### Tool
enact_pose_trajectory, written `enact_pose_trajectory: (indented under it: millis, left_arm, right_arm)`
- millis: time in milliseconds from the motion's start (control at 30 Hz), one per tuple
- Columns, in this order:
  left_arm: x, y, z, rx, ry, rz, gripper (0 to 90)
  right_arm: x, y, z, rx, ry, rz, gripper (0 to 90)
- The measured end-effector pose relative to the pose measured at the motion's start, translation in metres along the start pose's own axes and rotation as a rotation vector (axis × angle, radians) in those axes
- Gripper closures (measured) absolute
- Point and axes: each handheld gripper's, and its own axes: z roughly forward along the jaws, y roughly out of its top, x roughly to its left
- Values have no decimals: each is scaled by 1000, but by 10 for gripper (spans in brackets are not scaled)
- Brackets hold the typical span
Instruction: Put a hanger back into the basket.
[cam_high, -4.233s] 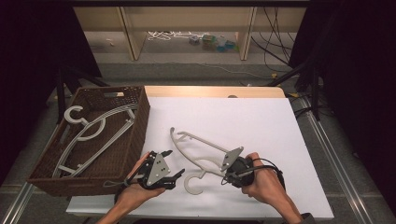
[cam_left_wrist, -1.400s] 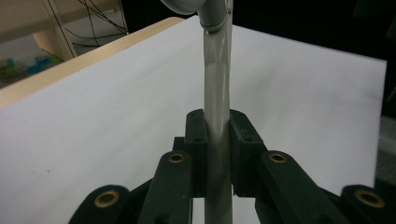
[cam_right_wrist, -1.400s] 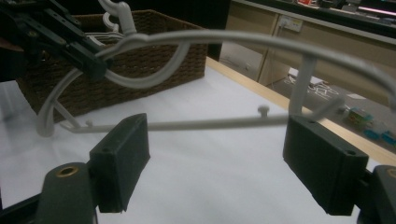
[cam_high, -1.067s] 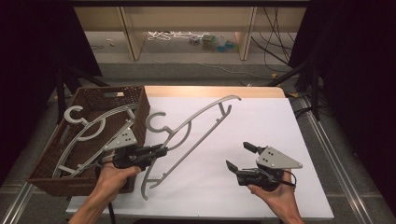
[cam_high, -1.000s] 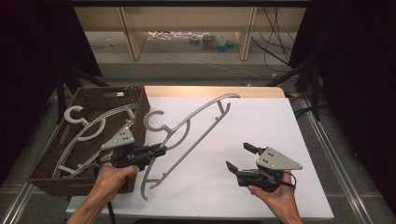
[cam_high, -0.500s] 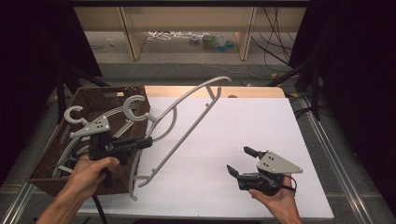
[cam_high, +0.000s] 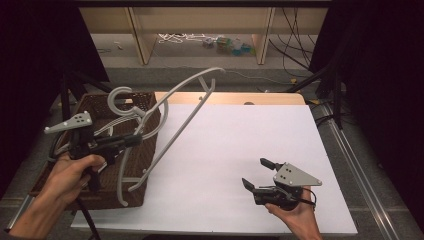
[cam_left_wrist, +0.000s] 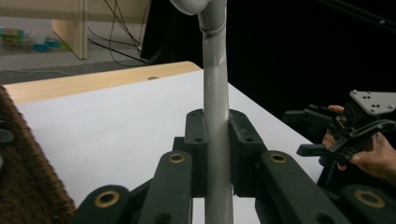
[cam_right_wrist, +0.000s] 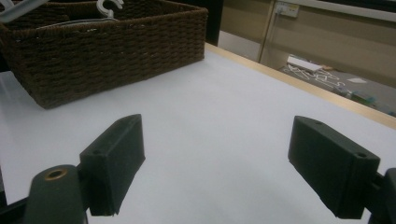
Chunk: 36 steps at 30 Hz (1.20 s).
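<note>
While I hold it in the air over the table's left edge, the grey hanger (cam_high: 172, 117) looks to me light and stiff: a thin plastic frame that keeps its shape with no sag. Its smooth rod could slip or swing, so I judge the best hold is near the neck, just below the hook, where my left gripper (cam_high: 131, 141) has it clamped. In the left gripper view the pads (cam_left_wrist: 196, 135) press on the rod from both sides. The hanger tilts steeply, hook end above the brown wicker basket (cam_high: 147, 165), one shoulder reaching high over the white table (cam_high: 240, 150). It is pale grey, curved, with a notched crossbar. My right gripper (cam_high: 256, 175) rests low at the table's near right, jaws wide apart and empty.
</note>
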Motion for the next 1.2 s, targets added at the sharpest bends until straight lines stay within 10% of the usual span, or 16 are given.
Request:
enact_pose_trajectory:
  millis: [533, 1200]
  left_arm:
    - [49, 21, -31, -21, 211, -18, 795]
    - [116, -4, -56, 52, 402, 37, 794]
  right_arm:
    - [0, -2, 1, 6, -1, 0, 191]
    - [0, -4, 3, 7, 3, 7, 192]
